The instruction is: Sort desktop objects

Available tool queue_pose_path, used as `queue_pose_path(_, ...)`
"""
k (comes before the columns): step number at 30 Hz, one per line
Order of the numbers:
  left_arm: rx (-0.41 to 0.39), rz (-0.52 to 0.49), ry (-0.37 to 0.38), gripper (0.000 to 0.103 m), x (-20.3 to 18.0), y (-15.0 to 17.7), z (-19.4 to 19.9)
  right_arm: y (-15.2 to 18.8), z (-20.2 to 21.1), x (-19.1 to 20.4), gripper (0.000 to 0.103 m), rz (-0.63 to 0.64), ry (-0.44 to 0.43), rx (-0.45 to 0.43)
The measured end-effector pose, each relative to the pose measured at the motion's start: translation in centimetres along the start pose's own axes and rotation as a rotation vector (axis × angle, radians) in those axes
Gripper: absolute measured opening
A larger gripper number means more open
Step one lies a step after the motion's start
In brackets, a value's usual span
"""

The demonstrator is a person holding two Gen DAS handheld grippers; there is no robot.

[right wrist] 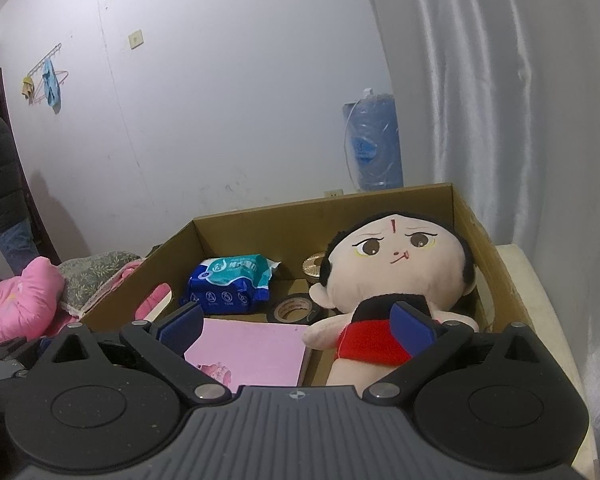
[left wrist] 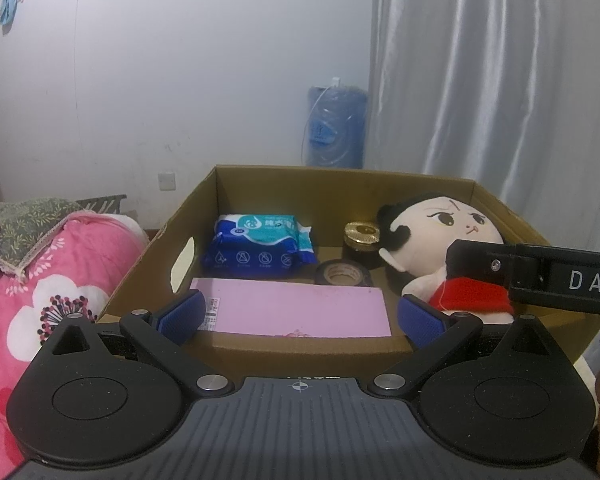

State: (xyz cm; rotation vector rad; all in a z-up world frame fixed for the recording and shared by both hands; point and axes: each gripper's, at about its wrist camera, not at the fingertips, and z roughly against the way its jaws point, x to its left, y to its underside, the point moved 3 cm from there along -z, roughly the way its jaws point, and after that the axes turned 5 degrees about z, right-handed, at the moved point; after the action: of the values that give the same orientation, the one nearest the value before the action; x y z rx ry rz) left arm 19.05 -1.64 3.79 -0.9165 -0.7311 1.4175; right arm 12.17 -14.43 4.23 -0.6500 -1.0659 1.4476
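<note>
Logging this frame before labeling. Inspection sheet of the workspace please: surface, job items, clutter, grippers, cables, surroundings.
Surface: cardboard box, open top.
Job's things: in box, wipes pack, tape roll, gold-lidded jar, pink box, plush doll.
Clutter: nothing seen.
Grippers: left gripper open, empty; right gripper open, empty.
Cables: tube on water jug.
Surroundings: pink bedding, curtain, person at doorway.

White letters "DAS" stand on the right gripper (left wrist: 556,280)
</note>
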Motion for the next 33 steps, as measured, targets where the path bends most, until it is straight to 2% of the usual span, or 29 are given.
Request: queue_pose_path(33, -0.004, 0.000, -0.007, 0.103, 0.01, 0.04, -0.11, 0.14, -0.15, 0.26, 0.103, 0.008, -0.006, 0.015)
